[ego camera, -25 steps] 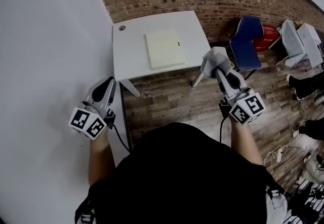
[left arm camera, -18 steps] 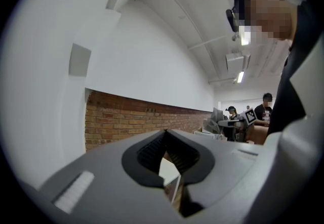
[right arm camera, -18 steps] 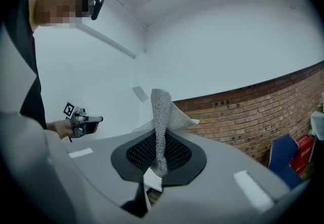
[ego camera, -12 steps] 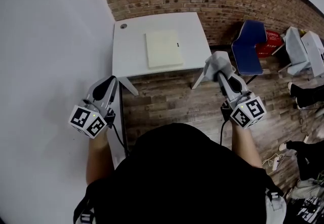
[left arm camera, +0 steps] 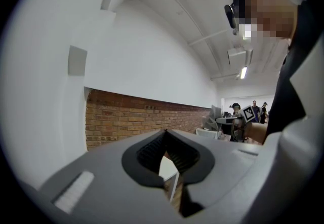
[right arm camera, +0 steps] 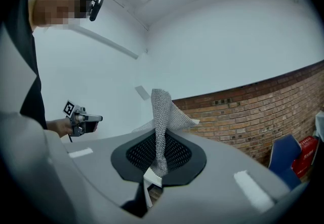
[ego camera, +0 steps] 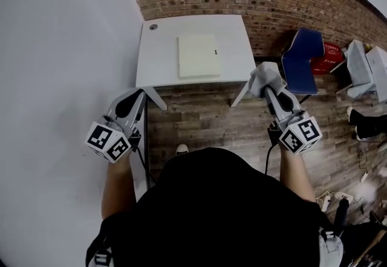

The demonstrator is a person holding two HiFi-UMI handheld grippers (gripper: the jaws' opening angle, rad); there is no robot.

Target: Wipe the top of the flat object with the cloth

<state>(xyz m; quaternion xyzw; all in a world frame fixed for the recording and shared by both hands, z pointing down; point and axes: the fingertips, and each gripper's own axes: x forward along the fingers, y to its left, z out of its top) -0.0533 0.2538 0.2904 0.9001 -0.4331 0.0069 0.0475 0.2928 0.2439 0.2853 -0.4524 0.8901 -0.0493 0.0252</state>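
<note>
right gripper [ego camera: 266, 86] of mine is clamped on the grey cloth [ego camera: 264, 73], just off the white table's [ego camera: 158, 60] near right corner; the cream flat object [ego camera: 199, 56] lies mid-table. left gripper [ego camera: 133, 101] hangs off the table's near left corner, jaws together, empty

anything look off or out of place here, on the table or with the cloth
Nothing stands out. The flat cream object lies square on the white table, no spill or damage showing. The grey cloth is pinched in the right gripper; the left gripper is shut and empty.
</note>
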